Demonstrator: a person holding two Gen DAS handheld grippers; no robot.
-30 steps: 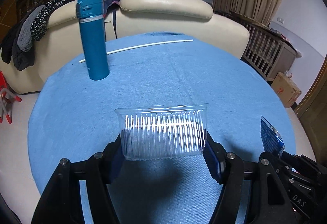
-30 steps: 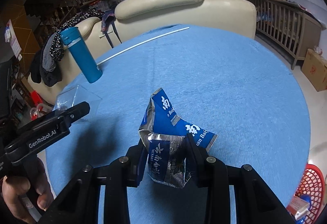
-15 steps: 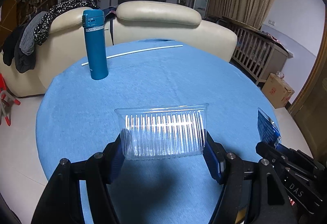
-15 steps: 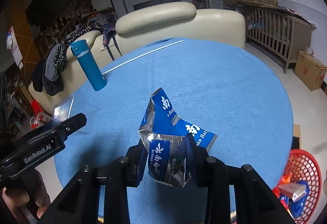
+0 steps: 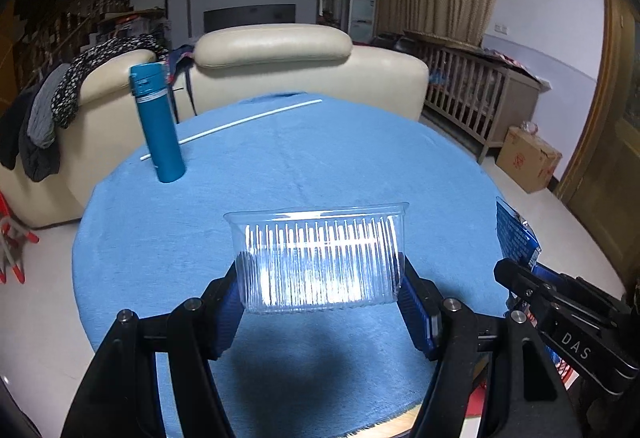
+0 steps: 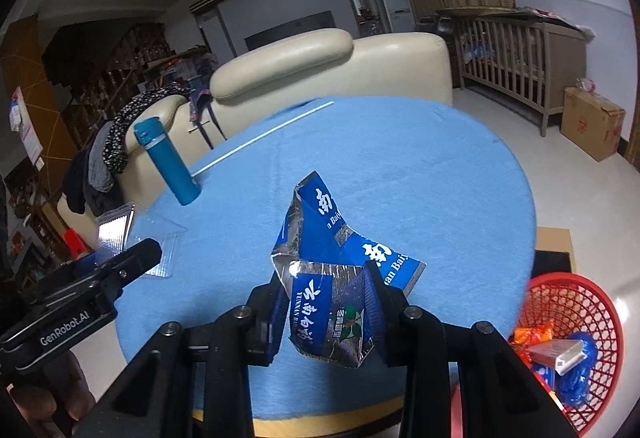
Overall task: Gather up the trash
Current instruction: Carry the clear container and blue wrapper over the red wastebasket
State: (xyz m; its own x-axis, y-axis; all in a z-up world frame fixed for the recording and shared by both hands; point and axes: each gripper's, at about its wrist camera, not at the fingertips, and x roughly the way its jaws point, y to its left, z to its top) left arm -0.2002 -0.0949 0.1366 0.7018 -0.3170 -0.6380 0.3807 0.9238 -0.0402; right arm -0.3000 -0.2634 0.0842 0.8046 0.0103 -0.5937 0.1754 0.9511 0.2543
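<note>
Both hands have pulled back from the table since a second ago: the round blue tabletop (image 6: 420,174) looks smaller and farther off, its near edge now shows, and the red basket (image 6: 576,302) has come fully into the right wrist view, low right on the floor beside the table. Grips unchanged.

Left gripper (image 5: 320,278) clamped on a clear ribbed plastic tray (image 5: 320,258), pads pressing its two short ends, tray held level above the cloth, casting a shadow below it. Same tray seen edge-on in the right wrist view (image 6: 116,230).

Right gripper (image 6: 328,314) squeezed tight on a crumpled blue foil packet (image 6: 332,278), white lettering, upper flap sticking up and to the right, off the table. Its edge shows far right in the left view (image 5: 516,238).

Basket already holds some wrappers, orange and blue.

Teal flask (image 5: 158,126) stands upright at the far left of the table; a thin white rod (image 5: 240,124) lies just behind it. Cream sofa (image 5: 304,70) beyond, clothes draped on its left end.
</note>
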